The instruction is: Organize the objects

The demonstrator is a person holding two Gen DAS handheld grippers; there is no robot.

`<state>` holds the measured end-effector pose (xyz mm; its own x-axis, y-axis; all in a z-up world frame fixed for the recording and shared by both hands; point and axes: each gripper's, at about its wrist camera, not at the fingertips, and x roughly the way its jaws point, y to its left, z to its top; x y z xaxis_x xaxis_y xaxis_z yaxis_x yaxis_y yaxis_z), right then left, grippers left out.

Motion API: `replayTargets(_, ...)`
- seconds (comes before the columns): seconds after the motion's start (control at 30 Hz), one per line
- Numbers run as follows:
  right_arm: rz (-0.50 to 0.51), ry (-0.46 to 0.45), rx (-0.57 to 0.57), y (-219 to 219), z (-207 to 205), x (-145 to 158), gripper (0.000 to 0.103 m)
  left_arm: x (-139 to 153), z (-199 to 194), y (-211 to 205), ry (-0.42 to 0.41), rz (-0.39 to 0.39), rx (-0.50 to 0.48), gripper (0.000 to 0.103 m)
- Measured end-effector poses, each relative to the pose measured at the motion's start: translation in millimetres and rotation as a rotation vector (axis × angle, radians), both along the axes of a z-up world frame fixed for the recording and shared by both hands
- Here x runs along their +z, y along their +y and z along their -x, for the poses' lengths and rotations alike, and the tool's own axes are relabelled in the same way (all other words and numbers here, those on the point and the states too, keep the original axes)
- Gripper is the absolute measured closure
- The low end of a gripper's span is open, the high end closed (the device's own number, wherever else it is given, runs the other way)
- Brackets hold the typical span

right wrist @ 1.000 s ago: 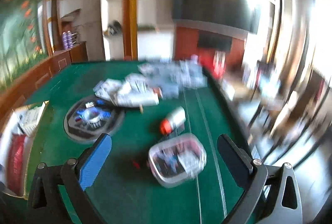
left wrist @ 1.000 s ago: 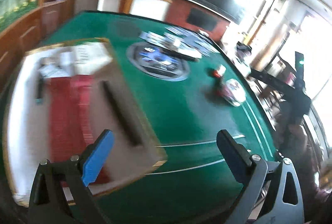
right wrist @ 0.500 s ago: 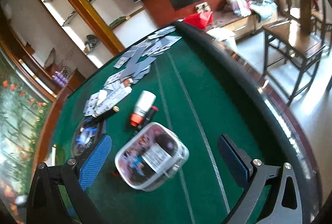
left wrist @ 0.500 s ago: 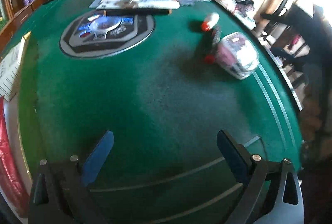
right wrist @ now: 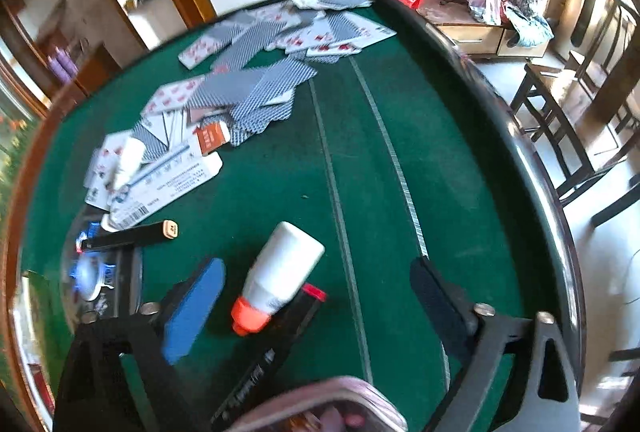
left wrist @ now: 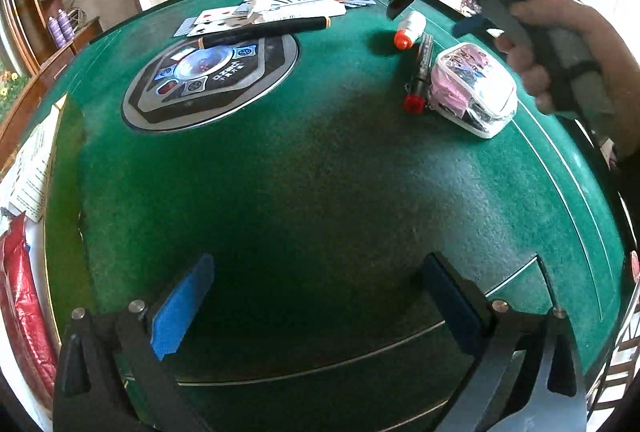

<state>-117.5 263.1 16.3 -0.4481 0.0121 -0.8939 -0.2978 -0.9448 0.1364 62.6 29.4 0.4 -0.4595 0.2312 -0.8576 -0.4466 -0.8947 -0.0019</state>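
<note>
- Right hand-held gripper: spread, newly advanced over the white bottle, lower centre; pickup looks imminent.
- Left hand-held gripper: spread, empty, swung off the side tray onto bare counter.

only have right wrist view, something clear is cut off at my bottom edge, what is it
observer: A clear plastic box with pink contents, lying on the green table.
operator: and the black thing by the white bottle
observer: A black marker. Its near, red-capped end lies right beside the box.
operator: left gripper busy
observer: No, the left gripper is open over bare felt and holds nothing.
</note>
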Motion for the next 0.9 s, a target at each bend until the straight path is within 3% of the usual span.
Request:
replayTargets(0.03,-0.016,-0.023,0.007,-4,6,-4,0.032,0,1,1,0.000,0.000,0.001,0.000)
replayTargets(0.13,-0.073,-0.063,0.016,-17,16,-10,0.063,-1,1,1,0.001,-0.001,0.002,0.000)
replayTargets(0.2,-0.094,-0.069,0.060,-31,20,-9,0.074,-2,3,1,0.001,-0.001,0.001,0.000)
replayTargets(0.37,-0.111,-0.089,0.204,-74,15,-10,0.074,-2,4,0,0.001,-0.002,0.000,0.000)
replayTargets(0.5,0.003,-0.114,0.330,-104,-8,-7,0.073,-1,4,-2,-0.003,-0.024,-0.001,0.000)
replayTargets(0.63,0.159,-0.168,0.444,-122,-46,-9,0.072,3,7,-13,-0.018,-0.109,0.005,0.000)
replayTargets(0.7,0.183,-0.108,0.445,-119,-70,3,0.071,4,9,-17,-0.025,-0.151,0.009,0.001)
replayTargets(0.77,0.107,0.048,0.421,-111,-100,32,0.068,4,10,-16,-0.026,-0.148,0.006,0.001)
replayTargets(0.8,0.074,0.111,0.408,-108,-112,44,0.060,3,10,-14,-0.026,-0.130,0.006,0.000)
replayTargets(0.9,-0.040,0.400,0.305,-91,-157,87,0.000,6,11,-13,-0.053,-0.143,0.016,0.000)
